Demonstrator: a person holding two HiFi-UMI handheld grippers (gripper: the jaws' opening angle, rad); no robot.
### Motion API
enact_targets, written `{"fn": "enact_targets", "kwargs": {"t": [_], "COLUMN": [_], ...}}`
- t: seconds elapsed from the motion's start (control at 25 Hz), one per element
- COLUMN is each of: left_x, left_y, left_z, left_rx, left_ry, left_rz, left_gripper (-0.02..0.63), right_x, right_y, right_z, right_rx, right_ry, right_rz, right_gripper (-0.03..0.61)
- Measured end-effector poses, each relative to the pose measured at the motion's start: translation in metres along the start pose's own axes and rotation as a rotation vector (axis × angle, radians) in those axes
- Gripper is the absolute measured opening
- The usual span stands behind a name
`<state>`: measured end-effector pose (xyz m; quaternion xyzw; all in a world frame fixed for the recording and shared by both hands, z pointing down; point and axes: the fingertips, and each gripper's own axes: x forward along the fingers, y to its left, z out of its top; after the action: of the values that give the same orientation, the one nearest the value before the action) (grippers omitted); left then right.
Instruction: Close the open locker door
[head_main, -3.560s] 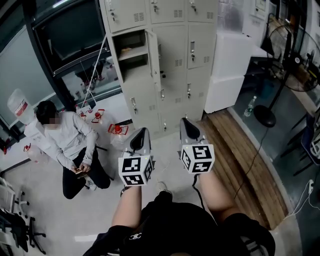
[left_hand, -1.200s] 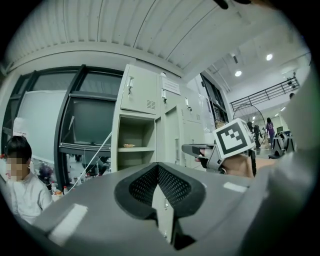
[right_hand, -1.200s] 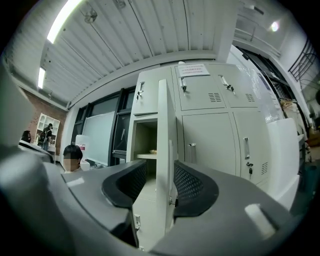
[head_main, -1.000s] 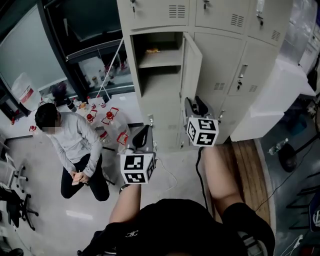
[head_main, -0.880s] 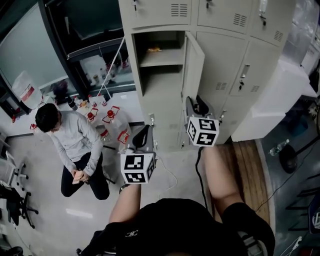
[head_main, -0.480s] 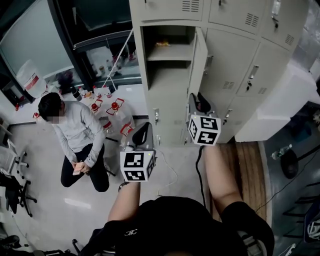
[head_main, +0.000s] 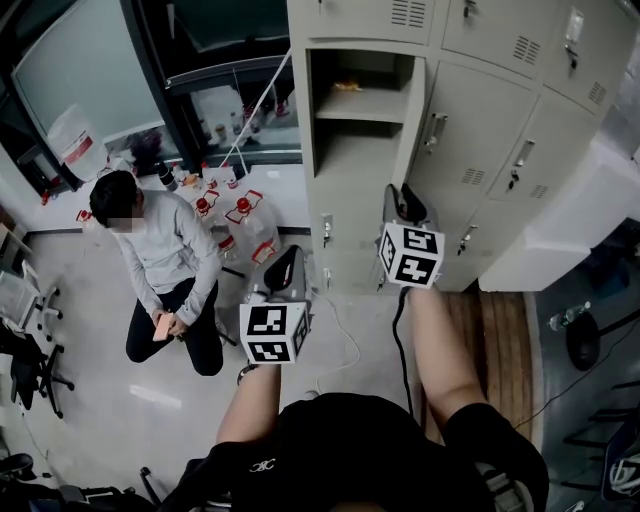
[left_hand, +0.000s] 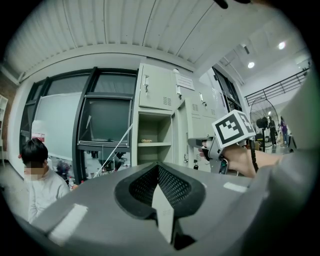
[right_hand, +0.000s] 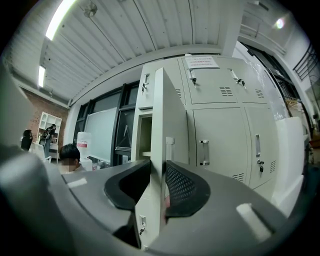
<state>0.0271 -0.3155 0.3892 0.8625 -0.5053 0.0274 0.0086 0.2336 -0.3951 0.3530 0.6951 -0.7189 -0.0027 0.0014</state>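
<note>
Grip is the part I judge done: the right gripper (right_hand: 159, 170), whose jaws have just been closing, pinches the free edge of the locker door (right_hand: 161, 115) between its pads. The swing itself is all still to do; the door stands wide open, jutting out from the locker front at the right side of its compartment (head_main: 355, 140), nowhere near its frame, so I'd put the task at an early stage. The left gripper (left_hand: 159, 175) has its jaws pressed together on nothing and hangs apart from the lockers, to the left of the other. By count: two grippers; one open door, every other locker door I can see being closed; one open compartment with one shelf (head_main: 350, 102) across it; one person (head_main: 170, 260) crouching on the floor (head_main: 120, 400) to the left, well clear of the door.
</note>
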Motion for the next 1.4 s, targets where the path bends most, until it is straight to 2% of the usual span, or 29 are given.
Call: {"fn": "enact_targets", "kwargs": {"t": [0.28, 0.52, 0.8, 1.4], "left_x": [-0.002, -0.007, -0.009, -0.008], "left_y": [0.011, 0.034, 0.058, 0.116], "left_z": [0.003, -0.002, -0.005, -0.006], "left_rx": [0.002, -0.005, -0.014, -0.024], "left_ry": [-0.012, -0.005, -0.013, -0.024], "left_rz": [-0.010, 0.004, 0.018, 0.062], "left_gripper": [0.000, 0.000, 0.000, 0.000], "right_x": [0.009, 0.019, 0.037, 0.086], "right_y": [0.014, 0.027, 0.051, 0.088], "right_z": [-0.001, 0.000, 0.000, 0.002], "right_rx": [-0.005, 0.007, 0.002, -0.016], "right_ry": [0.009, -0.002, 0.011, 0.014], "right_rz": [-0.017, -0.046, -0.027, -0.080], "right_gripper": [0.107, 0.109, 0.098, 0.086]}}
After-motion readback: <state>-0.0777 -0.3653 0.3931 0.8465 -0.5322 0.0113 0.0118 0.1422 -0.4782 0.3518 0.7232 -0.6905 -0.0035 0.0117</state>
